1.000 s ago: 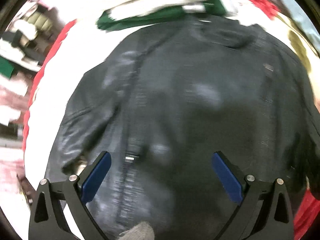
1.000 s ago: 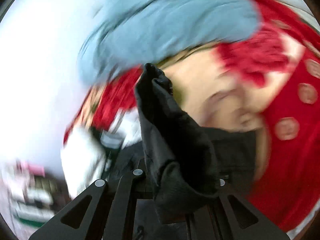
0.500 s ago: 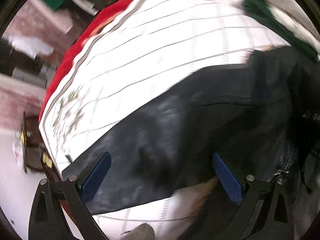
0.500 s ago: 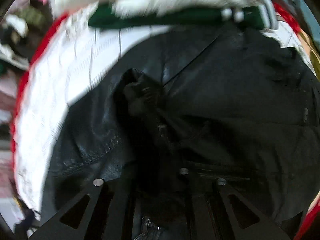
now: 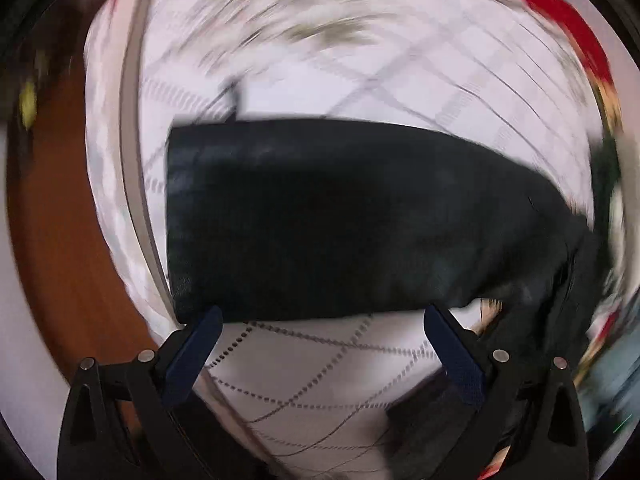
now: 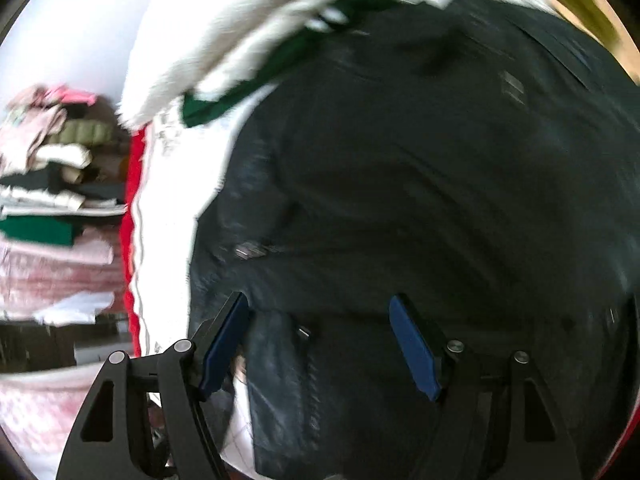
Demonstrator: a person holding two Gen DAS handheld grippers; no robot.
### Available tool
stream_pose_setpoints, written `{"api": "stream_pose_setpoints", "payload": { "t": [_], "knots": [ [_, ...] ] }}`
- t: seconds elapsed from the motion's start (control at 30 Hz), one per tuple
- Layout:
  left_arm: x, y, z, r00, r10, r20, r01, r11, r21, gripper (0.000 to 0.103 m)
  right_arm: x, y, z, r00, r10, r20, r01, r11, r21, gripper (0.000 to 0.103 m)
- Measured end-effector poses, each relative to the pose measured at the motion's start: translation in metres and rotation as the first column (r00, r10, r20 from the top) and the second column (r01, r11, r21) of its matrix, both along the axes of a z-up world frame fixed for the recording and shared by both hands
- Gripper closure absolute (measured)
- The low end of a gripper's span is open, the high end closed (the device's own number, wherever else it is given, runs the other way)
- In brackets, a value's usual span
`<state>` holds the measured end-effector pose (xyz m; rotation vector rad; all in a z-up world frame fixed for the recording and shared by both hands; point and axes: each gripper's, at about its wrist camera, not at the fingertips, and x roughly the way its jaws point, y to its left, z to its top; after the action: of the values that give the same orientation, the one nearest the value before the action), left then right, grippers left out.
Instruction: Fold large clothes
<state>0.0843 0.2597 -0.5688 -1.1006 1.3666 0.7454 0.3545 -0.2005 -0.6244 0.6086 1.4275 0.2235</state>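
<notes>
A black leather jacket lies spread on a white checked tablecloth (image 5: pixel 312 364). In the left wrist view one black sleeve (image 5: pixel 320 220) stretches flat across the cloth, its cuff end at the left. My left gripper (image 5: pixel 320 320) is open and empty, hovering just short of the sleeve's near edge. In the right wrist view the jacket body (image 6: pixel 440 200) fills the frame. My right gripper (image 6: pixel 320 308) is open and empty, just above the jacket's lower part. Both views are motion-blurred.
A white and green garment (image 6: pixel 280 40) lies at the far edge of the jacket. A red border (image 6: pixel 130 208) marks the table's left edge. Stacked folded clothes (image 6: pixel 52 184) sit beyond it. Brown floor (image 5: pixel 68 240) shows left of the table.
My right gripper has let go of the black jacket fabric and now stands open over the jacket. My left gripper swung left from the jacket body to the sleeve.
</notes>
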Motion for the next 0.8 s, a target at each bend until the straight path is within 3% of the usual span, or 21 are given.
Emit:
{"api": "stream_pose_setpoints", "payload": {
  "t": [0.07, 0.13, 0.23, 0.3, 0.37, 0.47, 0.57, 0.7, 0.77, 0.8],
  "knots": [
    [-0.012, 0.02, -0.014, 0.992, 0.117, 0.05, -0.117, 0.993, -0.002, 0.007, -0.002, -0.012, -0.008, 0.999, -0.027, -0.03, 0.027, 1.0, -0.002, 0.028],
    [-0.013, 0.038, -0.018, 0.984, 0.167, 0.058, -0.169, 0.985, 0.045, 0.016, -0.006, -0.019, -0.022, 0.998, -0.025, -0.062, 0.023, 0.999, -0.031, 0.028],
    [0.005, 0.065, -0.011, 0.987, 0.13, 0.092, -0.145, 0.972, 0.187, 0.03, -0.012, -0.003, -0.034, 0.996, -0.016, -0.092, 0.013, 0.999, -0.03, 0.028],
    [0.022, 0.086, -0.009, 0.99, 0.092, 0.104, -0.116, 0.96, 0.254, 0.03, -0.015, 0.01, -0.035, 0.996, 0.003, -0.089, -0.005, 1.0, -0.026, 0.028],
    [0.039, 0.108, -0.01, 0.992, 0.064, 0.108, -0.091, 0.958, 0.272, 0.03, -0.015, 0.024, -0.034, 0.996, 0.021, -0.085, -0.024, 0.999, -0.029, 0.028],
    [0.052, 0.126, 0.004, 0.99, 0.02, 0.14, -0.057, 0.962, 0.267, 0.03, -0.01, 0.04, -0.029, 0.996, 0.046, -0.081, -0.05, 0.998, -0.048, 0.028],
    [0.042, 0.106, 0.023, 0.981, 0.011, 0.195, -0.056, 0.972, 0.227, 0.03, -0.006, 0.047, -0.027, 0.996, 0.054, -0.075, -0.061, 0.993, -0.099, 0.028],
    [0.022, 0.06, -0.003, 0.969, 0.097, 0.227, -0.111, 0.993, 0.049, 0.03, -0.006, 0.038, -0.031, 0.995, 0.027, -0.095, -0.044, 0.983, -0.179, 0.028],
    [0.017, 0.052, -0.027, 0.955, 0.179, 0.235, -0.177, 0.984, -0.029, 0.03, -0.007, 0.029, -0.035, 0.994, -0.007, -0.11, -0.013, 0.983, -0.181, 0.028],
    [0.016, 0.05, -0.033, 0.947, 0.216, 0.239, -0.216, 0.976, -0.025, 0.03, -0.008, 0.026, -0.037, 0.993, -0.024, -0.115, 0.003, 0.985, -0.173, 0.028]
  ]
}}
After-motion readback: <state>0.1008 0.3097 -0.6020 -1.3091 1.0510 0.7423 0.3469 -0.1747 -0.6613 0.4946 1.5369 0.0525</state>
